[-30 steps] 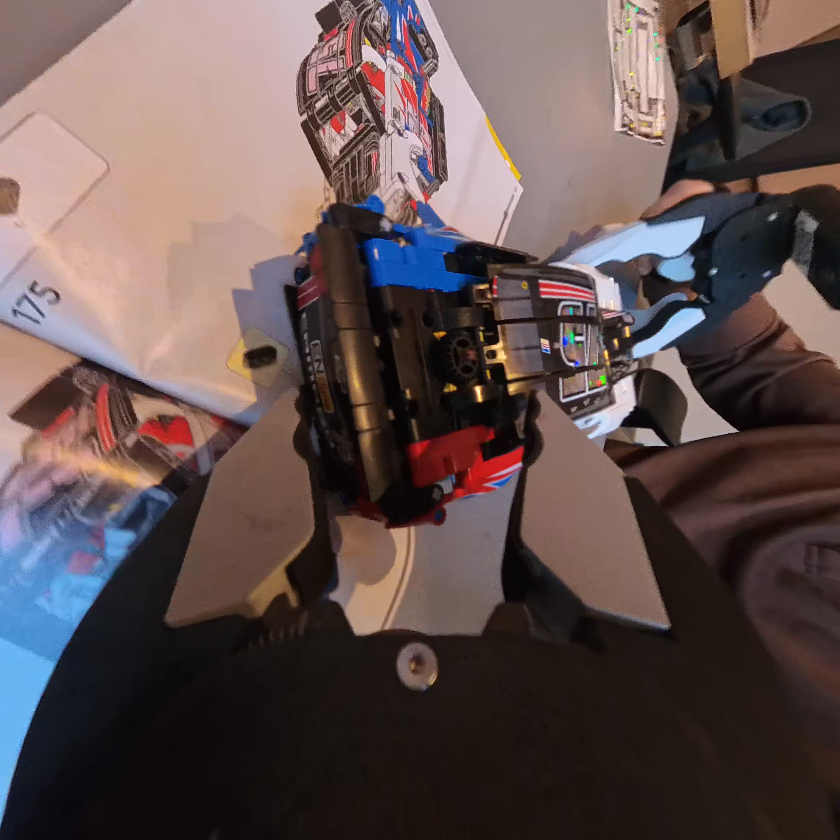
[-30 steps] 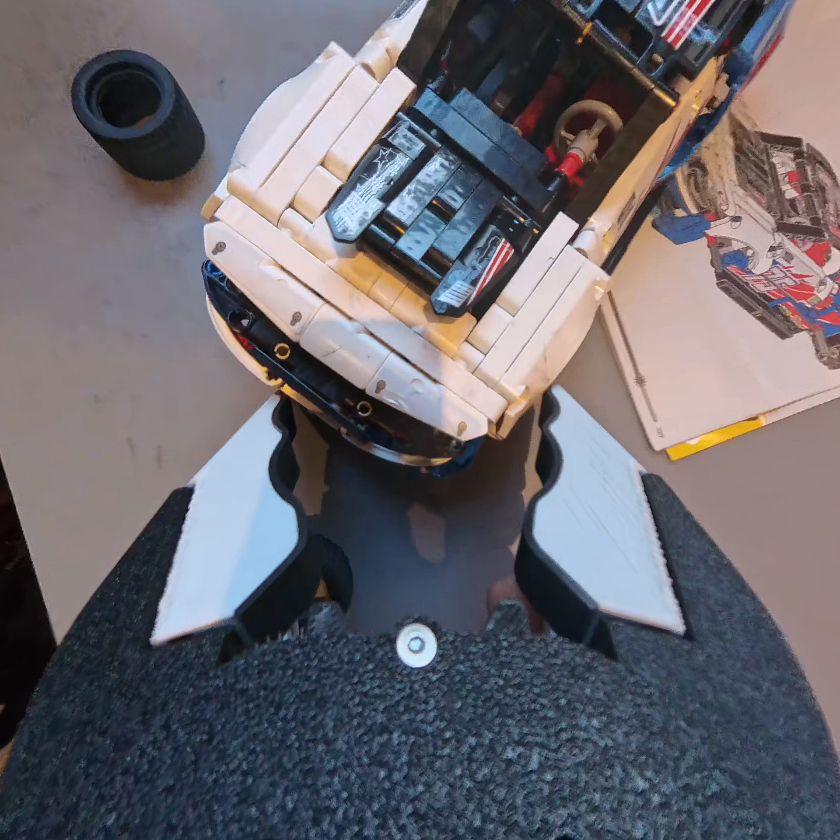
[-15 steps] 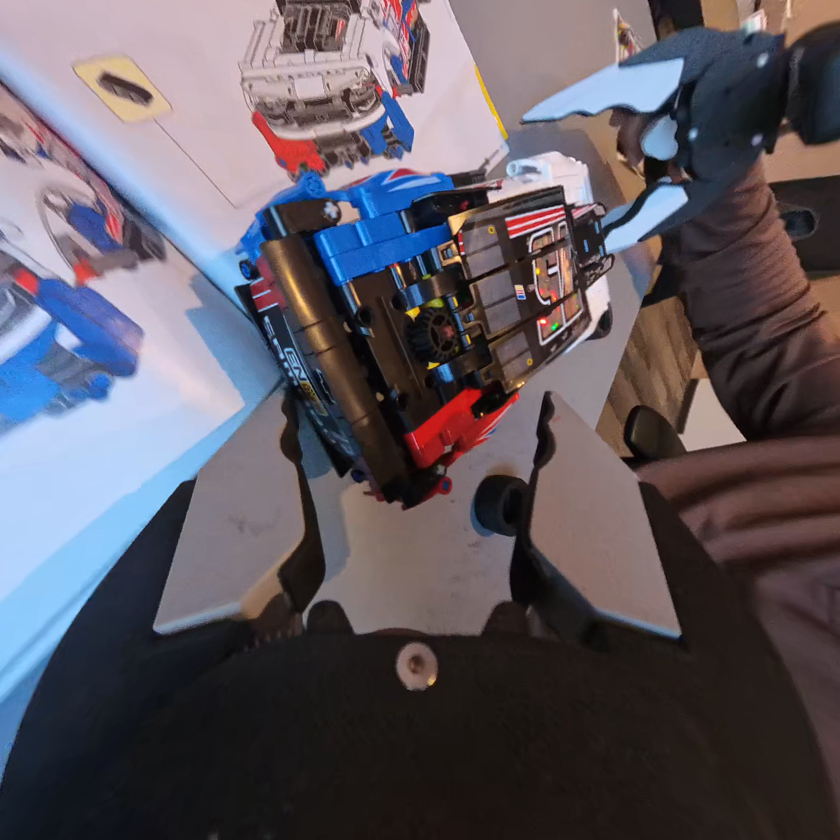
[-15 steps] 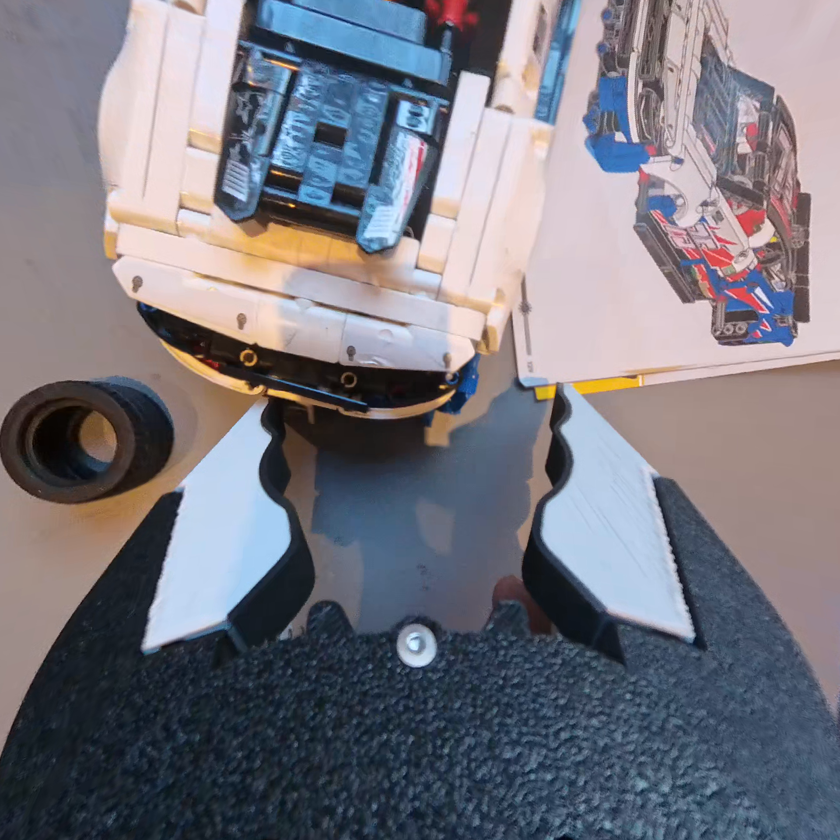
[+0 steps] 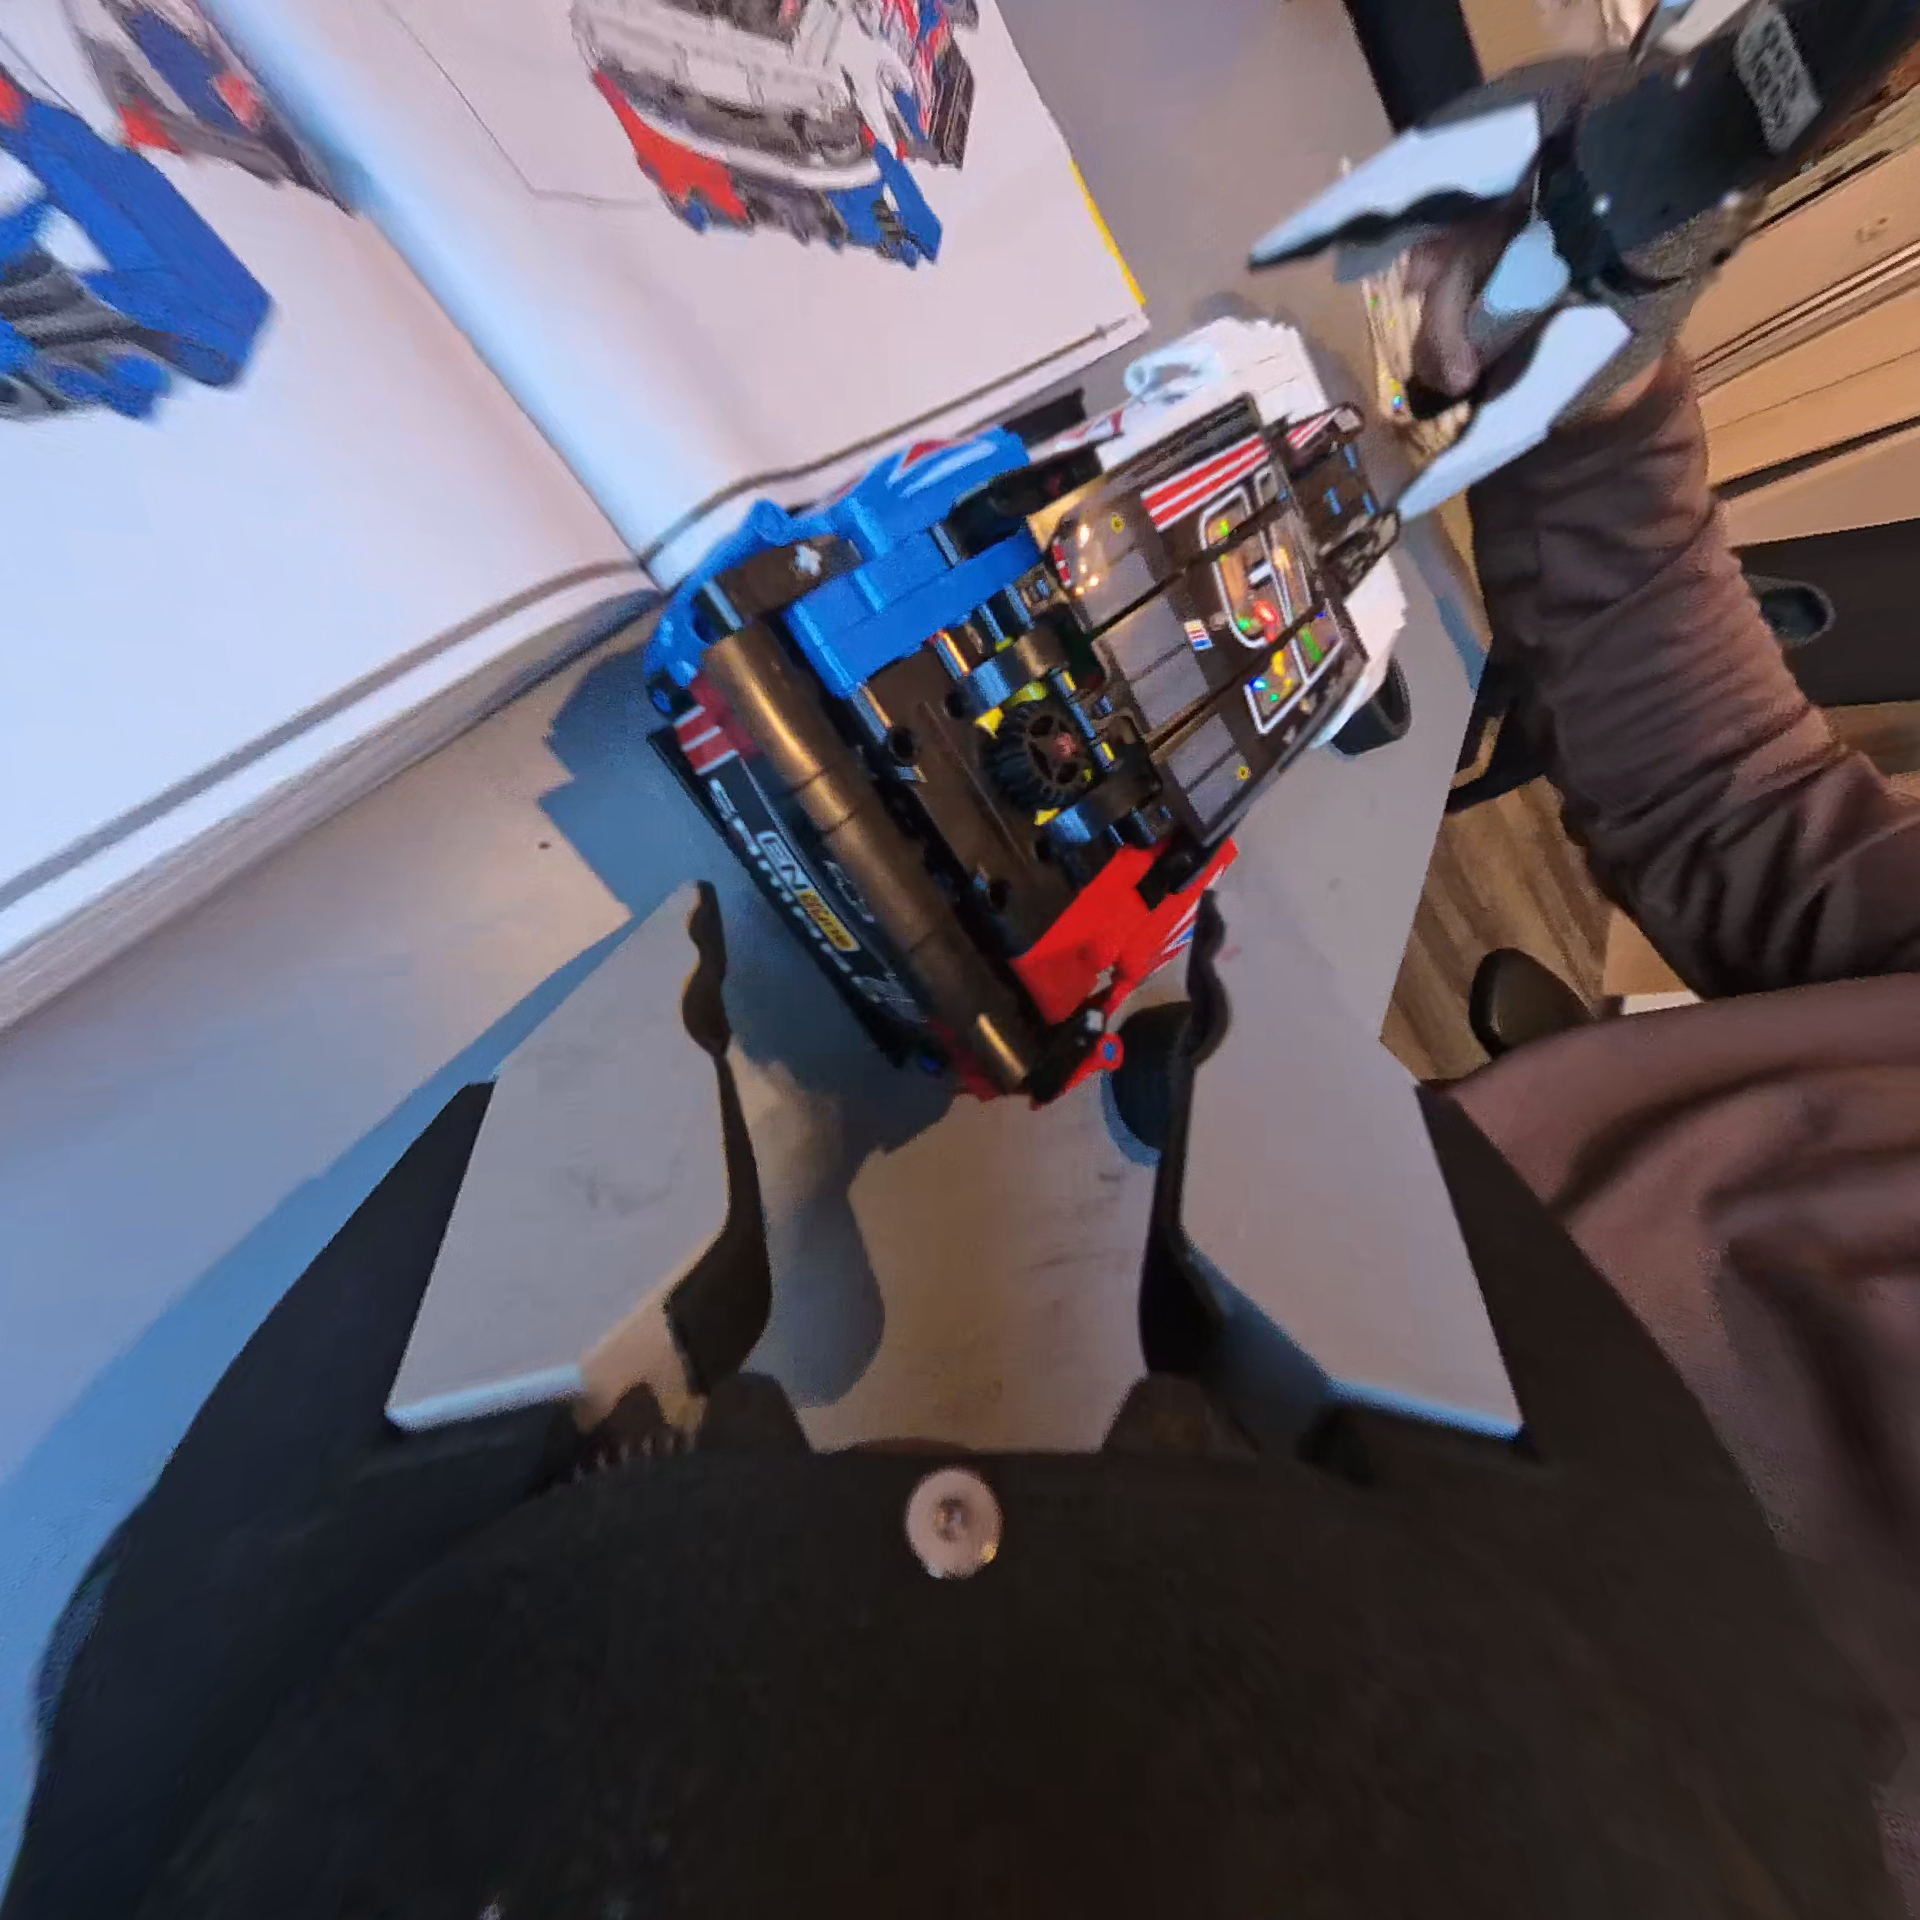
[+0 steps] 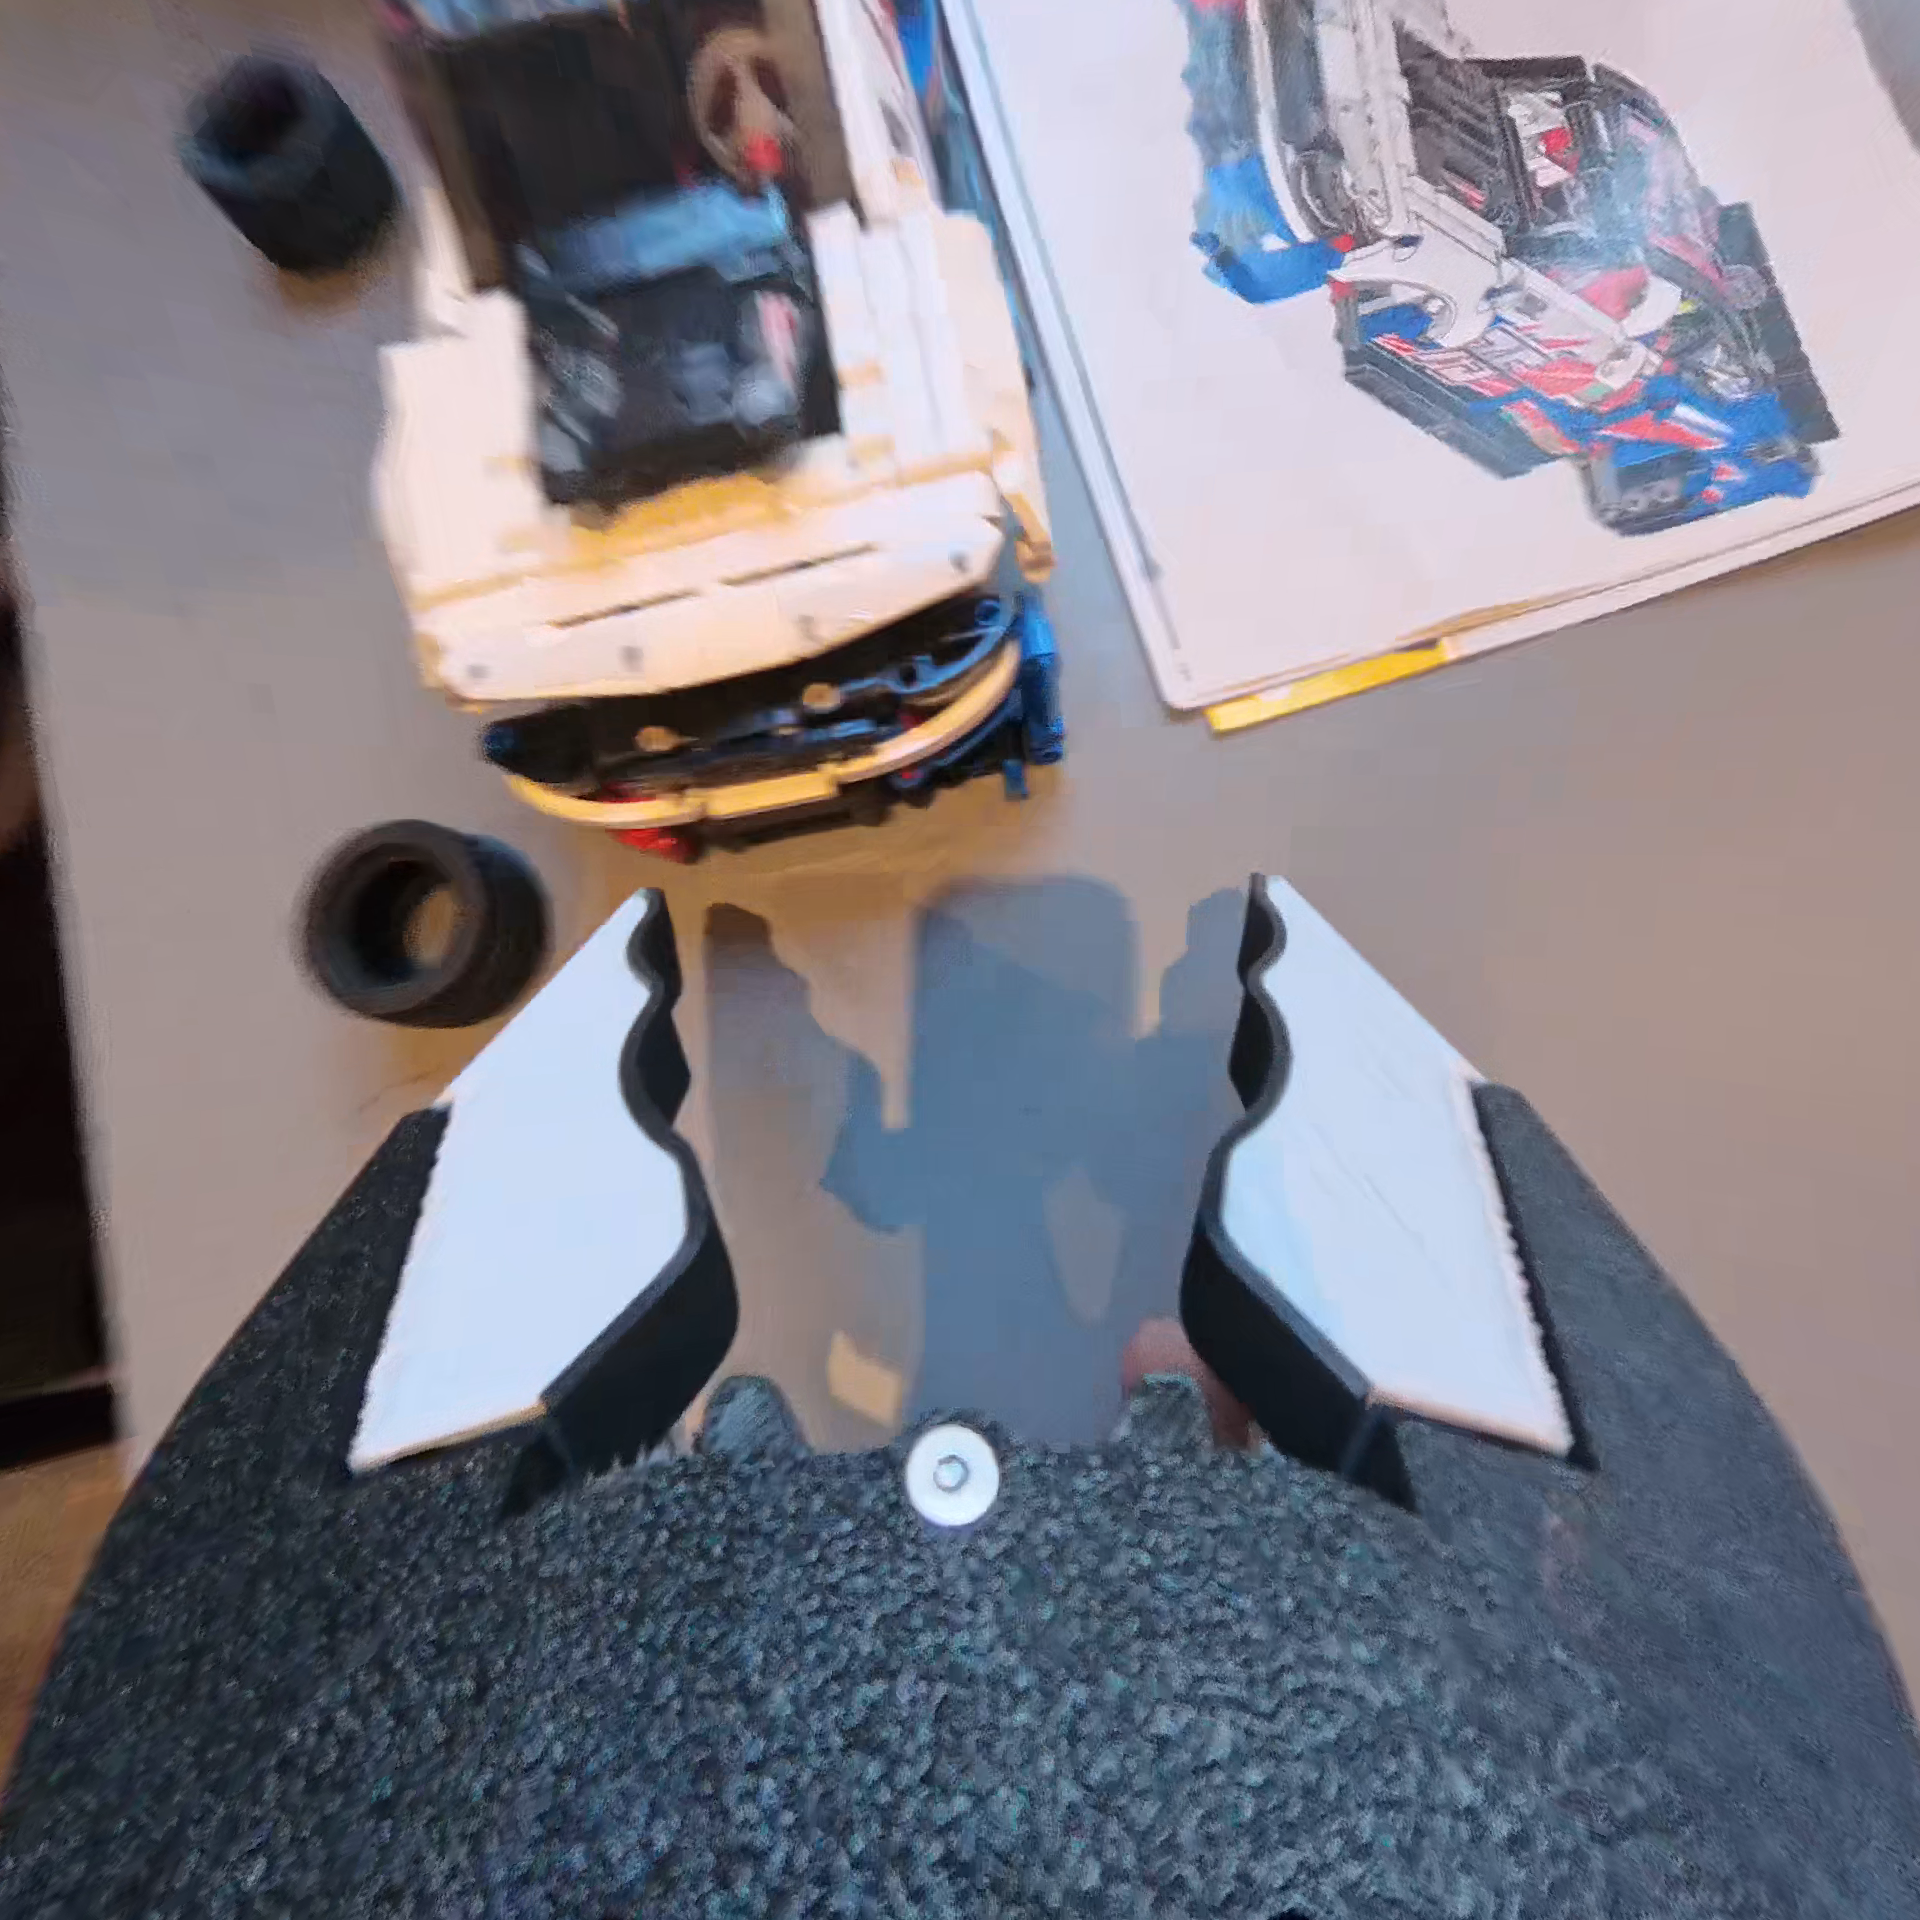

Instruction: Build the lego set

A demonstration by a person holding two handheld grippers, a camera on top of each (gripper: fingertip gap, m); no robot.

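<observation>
While empty, both grippers' jaws wide apart.

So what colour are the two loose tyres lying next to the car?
Both tyres are plain black, seen best in the right wrist view.

A grey tabletop (image 6: 1455, 935) carries the lego car (image 6: 717, 520), two loose black tyres (image 6: 426, 925) left of it, and an open instruction booklet (image 6: 1299, 312) right.
</observation>
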